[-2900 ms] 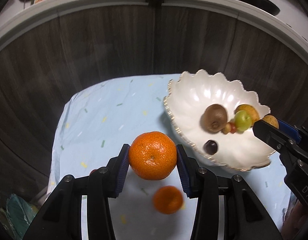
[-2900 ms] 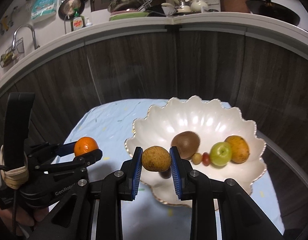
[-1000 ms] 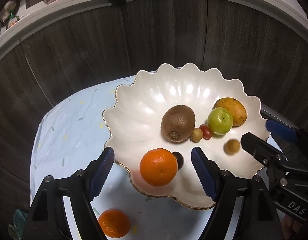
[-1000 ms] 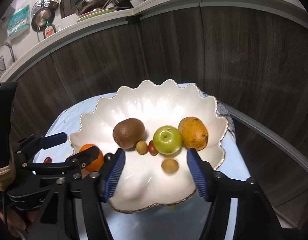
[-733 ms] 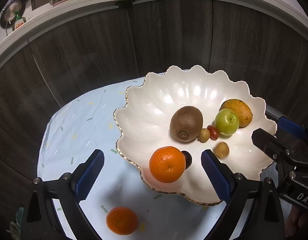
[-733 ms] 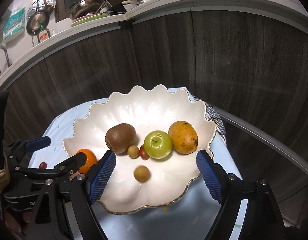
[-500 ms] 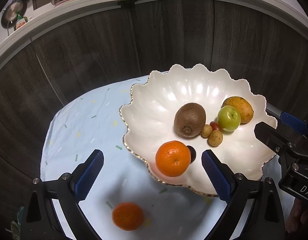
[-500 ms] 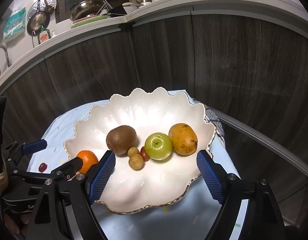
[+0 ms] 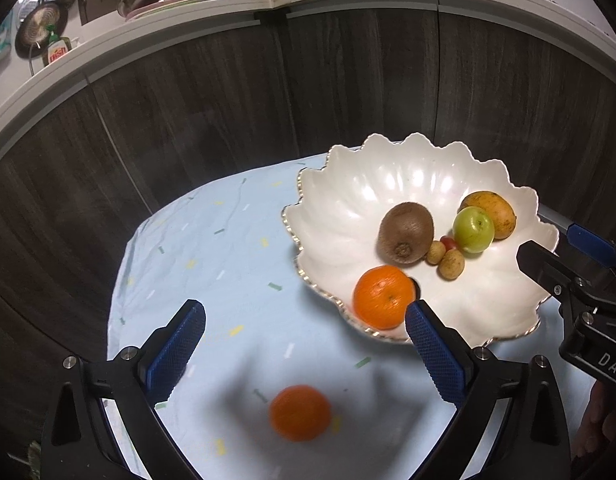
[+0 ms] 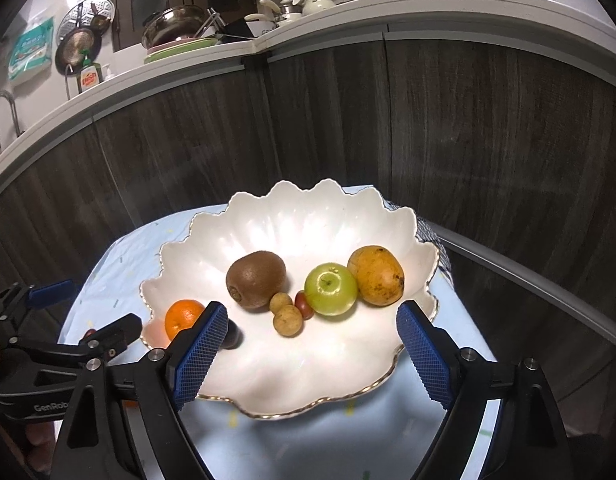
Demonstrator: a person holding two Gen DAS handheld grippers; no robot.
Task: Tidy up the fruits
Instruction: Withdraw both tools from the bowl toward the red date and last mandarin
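Dim room; bowl (image 9: 412,184) glare; fisheye edges warped.

White letters "DAS", cut off by the frame edge, mark the right gripper (image 9: 564,256) body, right of the left gripper's jaws. "GenRob", also cut off, marks the left gripper (image 10: 84,312) body, left of the right gripper's jaws.

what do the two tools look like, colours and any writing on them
Both the left tool and the right tool are black frames with silver screws and blue cross-hatched pads. White lettering shows partly: "GenRob" on the left body, "DAS" on the right body.
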